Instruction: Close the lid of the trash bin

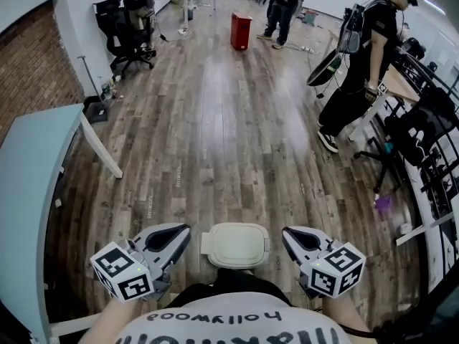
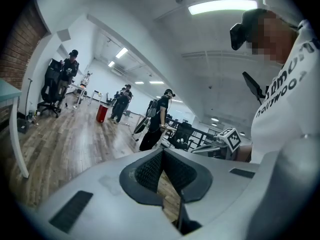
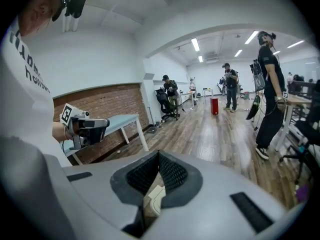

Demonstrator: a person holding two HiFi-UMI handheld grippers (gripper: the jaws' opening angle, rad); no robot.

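head view: the trash bin lid (image 1: 235, 245) is seen lying flat, apparently down already, on the wooden floor (image 1: 215, 120). the left claw (image 1: 178, 239) and right claw (image 1: 290, 239) are held just beside it, probably kept clear.
left gripper view: the tips are pressed together, nothing gripped.
right gripper view: likewise closed and empty.

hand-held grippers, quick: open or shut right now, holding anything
left hand-held gripper: shut, jaw tips together, holding nothing
right hand-held gripper: shut, jaw tips together, holding nothing
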